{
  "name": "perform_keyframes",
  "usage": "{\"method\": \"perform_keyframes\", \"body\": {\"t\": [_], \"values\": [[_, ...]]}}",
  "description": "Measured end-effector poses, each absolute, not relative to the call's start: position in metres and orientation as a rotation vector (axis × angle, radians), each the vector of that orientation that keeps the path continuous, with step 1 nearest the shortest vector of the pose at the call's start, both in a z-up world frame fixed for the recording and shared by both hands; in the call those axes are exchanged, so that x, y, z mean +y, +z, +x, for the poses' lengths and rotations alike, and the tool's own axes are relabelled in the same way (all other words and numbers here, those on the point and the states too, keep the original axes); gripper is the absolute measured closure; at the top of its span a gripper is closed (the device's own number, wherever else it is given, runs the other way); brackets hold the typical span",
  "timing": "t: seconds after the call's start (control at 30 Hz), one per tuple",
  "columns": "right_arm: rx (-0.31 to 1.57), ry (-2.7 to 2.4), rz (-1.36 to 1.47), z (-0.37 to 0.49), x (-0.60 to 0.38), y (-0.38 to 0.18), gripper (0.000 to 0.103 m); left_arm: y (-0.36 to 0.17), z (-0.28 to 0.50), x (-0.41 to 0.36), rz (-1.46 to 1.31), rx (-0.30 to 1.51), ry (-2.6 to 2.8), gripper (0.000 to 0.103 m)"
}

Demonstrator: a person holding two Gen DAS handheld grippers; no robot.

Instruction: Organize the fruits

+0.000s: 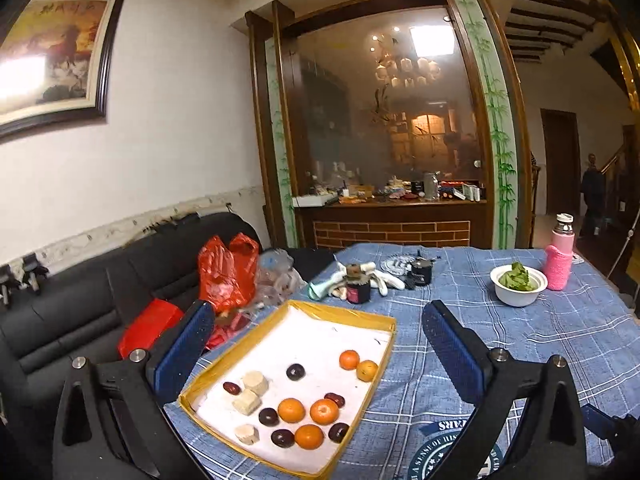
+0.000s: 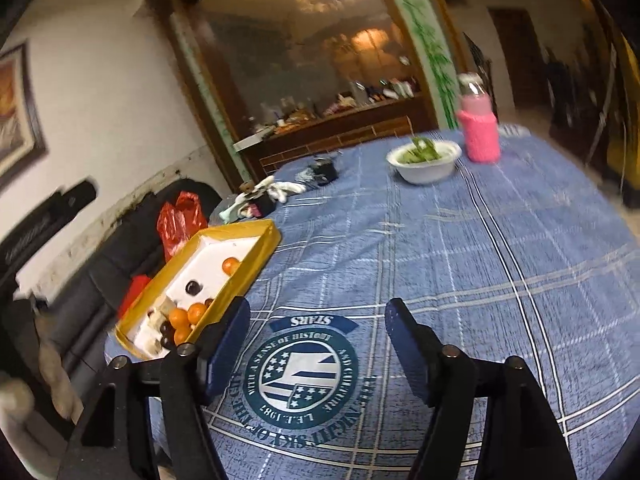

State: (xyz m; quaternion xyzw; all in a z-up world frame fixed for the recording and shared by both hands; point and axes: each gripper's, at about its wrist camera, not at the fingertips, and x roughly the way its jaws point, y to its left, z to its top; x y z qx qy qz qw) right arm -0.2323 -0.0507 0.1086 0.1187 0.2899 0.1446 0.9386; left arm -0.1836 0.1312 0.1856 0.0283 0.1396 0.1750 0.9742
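Here we see the left gripper [image 1: 316, 346] and right gripper [image 2: 318, 344] both spread wide, holding nothing. The fruits [image 1: 291, 410] lie in the yellow-rimmed tray [image 1: 349, 311] on the blue cloth [image 1: 520, 344].

We hold our left gripper [image 1: 320, 344] tipped slightly downward, its two blue-padded fingers [image 1: 184, 348] spread wide with nothing between them. Our right gripper [image 2: 318, 344] points more steeply down, its jaws also apart and empty, a little narrower than the left. Neither touches anything.
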Motion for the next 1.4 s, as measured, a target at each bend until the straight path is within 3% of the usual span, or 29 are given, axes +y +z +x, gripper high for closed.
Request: {"method": "perform_keyframes", "body": {"t": [0.13,0.5,1.4], "values": [[0.552,0.285,0.13,-0.243,-0.023,0.114,0.018,0.175,-0.175,0.141,0.021,0.367,0.284,0.0],[0.613,0.258,0.046,-0.231,0.013,0.099,0.017,0.146,-0.16,0.176,-0.052,0.496,0.272,0.0],[0.669,0.284,-0.024,-0.229,0.043,0.087,0.016,0.128,-0.154,0.189,-0.063,0.565,0.256,0.0]]}}
